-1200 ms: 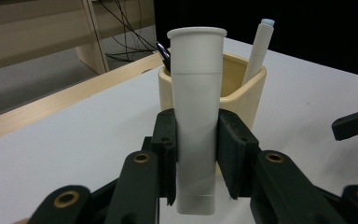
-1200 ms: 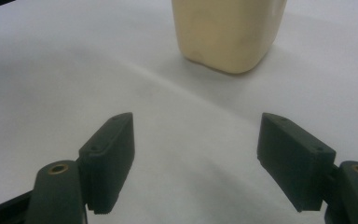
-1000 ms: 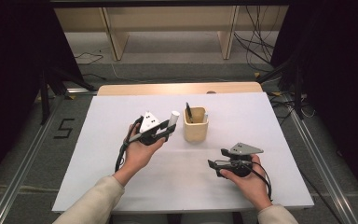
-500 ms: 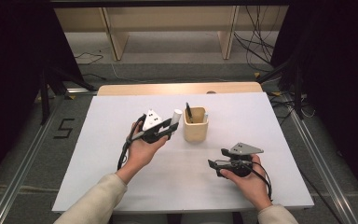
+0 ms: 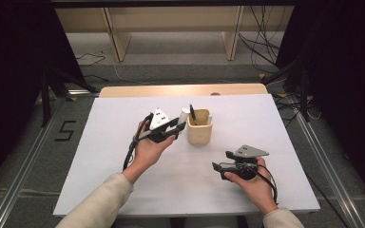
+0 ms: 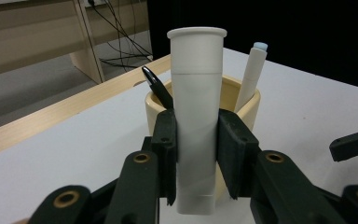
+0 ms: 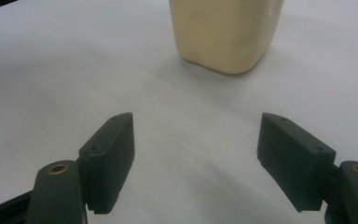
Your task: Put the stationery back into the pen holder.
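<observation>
A white cylindrical tube [image 6: 197,116] with a flared top rim stands upright between the black jaws of the left claw [image 6: 197,154], which clamp it on both sides about halfway up its length. In the high view the tube [image 5: 184,116] is held just beside the left wall of a cream-coloured holder cup [image 5: 199,133], close enough that I cannot tell whether they touch. From the left gripper view the cup [image 6: 249,109] sits directly behind the tube, and two things stand inside it — a black pen [image 6: 157,87] leaning to the left and a white marker [image 6: 252,74] with a pale blue tip leaning to the right.

The left claw [image 5: 179,127] is carried by the person's left hand [image 5: 148,149], a grey three-cornered plate on top and a black cable trailing down past the wrist.

The right claw [image 5: 221,160] rests low over the tabletop [image 5: 100,161], nearer the person and to the right of the cup — its jaws spread wide with nothing between them. In the right gripper view the claw [image 7: 196,158] faces the base of the cup [image 7: 226,32], which stands well ahead of the jaw tips on the white surface. The right hand [image 5: 249,183] holds it from below.
</observation>
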Demonstrator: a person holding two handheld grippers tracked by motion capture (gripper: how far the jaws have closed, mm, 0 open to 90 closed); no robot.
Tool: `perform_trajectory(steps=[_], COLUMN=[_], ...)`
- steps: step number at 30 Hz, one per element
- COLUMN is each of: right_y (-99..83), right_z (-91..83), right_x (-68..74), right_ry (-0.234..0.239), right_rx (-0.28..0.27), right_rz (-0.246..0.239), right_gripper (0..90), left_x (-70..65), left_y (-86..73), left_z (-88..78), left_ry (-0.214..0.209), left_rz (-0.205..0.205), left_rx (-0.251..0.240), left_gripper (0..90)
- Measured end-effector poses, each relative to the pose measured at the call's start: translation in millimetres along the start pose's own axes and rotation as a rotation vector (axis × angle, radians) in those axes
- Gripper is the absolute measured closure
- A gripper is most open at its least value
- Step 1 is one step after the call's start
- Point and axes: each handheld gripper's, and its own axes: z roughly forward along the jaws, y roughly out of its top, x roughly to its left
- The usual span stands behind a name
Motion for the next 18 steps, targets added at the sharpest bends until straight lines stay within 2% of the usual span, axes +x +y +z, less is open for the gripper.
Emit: perform_trajectory(steps=[18], right_y=[-0.2], right_z=[0.5], right_x=[-0.4], right_ry=[-0.001], right_rx=[0.0], right_rz=[0.0], right_gripper=[28.4], left_x=[-0.5], left_y=[5.8], left_z=[5.4], left_ry=[-0.004], left_rz=[0.0], left_rx=[-0.005], left_gripper=[70.1])
